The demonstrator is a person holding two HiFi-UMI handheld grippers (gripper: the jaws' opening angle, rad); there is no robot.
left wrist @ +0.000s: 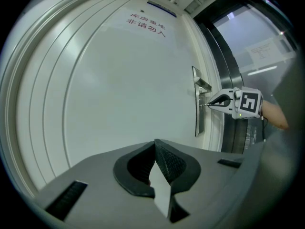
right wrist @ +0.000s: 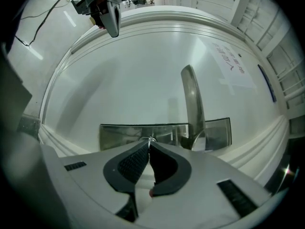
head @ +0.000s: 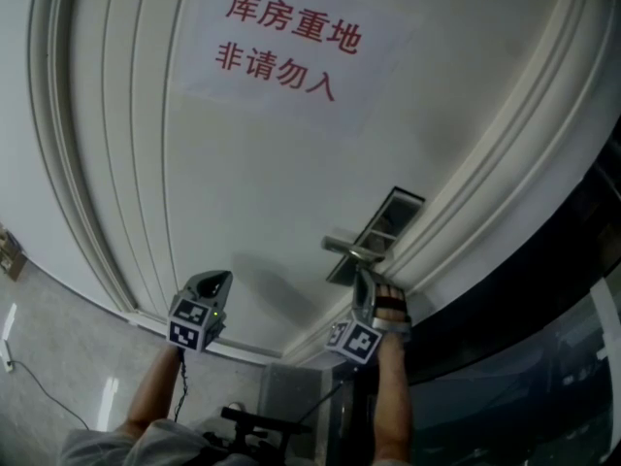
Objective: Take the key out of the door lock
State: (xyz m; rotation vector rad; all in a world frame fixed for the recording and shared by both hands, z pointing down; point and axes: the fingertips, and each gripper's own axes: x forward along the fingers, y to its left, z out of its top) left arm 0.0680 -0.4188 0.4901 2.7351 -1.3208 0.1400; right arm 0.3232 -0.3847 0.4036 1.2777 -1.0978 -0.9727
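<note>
- The right gripper (right wrist: 150, 142) has its 2 jaws pinched shut on the key (right wrist: 151, 139).
- The key sits in the lock plate (right wrist: 121, 135), at the door's right edge.
- The lever handle (right wrist: 191, 99) is just beside it on that plate.
- The left gripper (left wrist: 155, 144) is closed on nothing, well apart from the lock, facing the white door (left wrist: 119, 80).
- A sign (head: 286, 51) with red print hangs near the door's top edge.

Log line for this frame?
right gripper shut on small metal key in steel lock plate | left gripper shut, empty
</note>
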